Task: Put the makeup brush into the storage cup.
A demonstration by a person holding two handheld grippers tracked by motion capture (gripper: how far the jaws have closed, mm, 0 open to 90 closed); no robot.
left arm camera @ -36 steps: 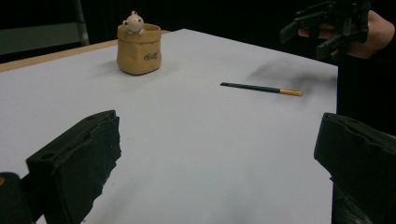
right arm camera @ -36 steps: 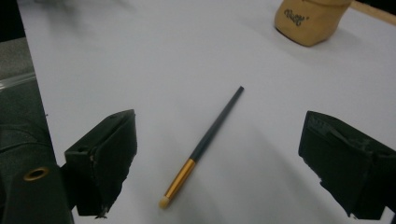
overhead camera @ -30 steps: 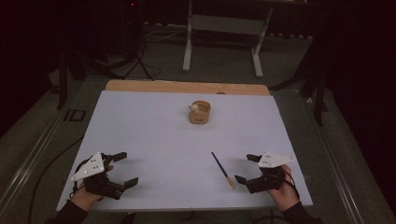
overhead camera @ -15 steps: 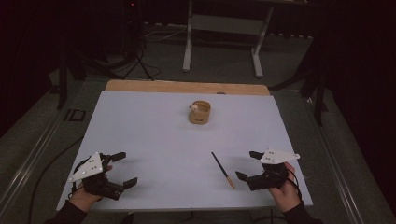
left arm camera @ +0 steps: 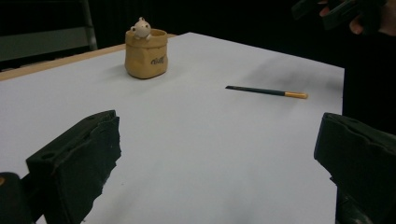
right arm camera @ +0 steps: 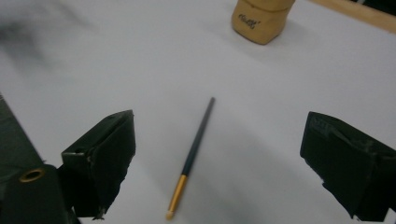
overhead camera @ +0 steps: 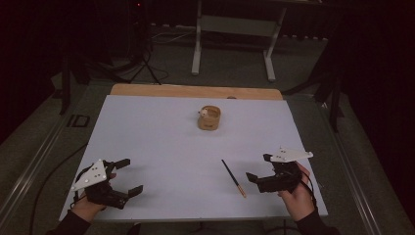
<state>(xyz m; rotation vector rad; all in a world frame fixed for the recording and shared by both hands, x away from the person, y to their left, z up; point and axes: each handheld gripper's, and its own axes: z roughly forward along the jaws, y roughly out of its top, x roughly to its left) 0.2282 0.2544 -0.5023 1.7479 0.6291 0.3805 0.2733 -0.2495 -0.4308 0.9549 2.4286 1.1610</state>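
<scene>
Right gripper (overhead camera: 260,168) spread wide, empty, just beside the pencil (overhead camera: 233,177) lying flat on the white table (overhead camera: 161,142), near front edge. Left gripper (overhead camera: 126,176) likewise spread, empty, well apart. Tan pot (overhead camera: 209,118) farther back, centre.

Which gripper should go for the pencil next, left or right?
Right. The right gripper sits open just beside the pencil, which lies between its jaws in the right gripper view. The left gripper, also open, is across the table, far from it.
</scene>
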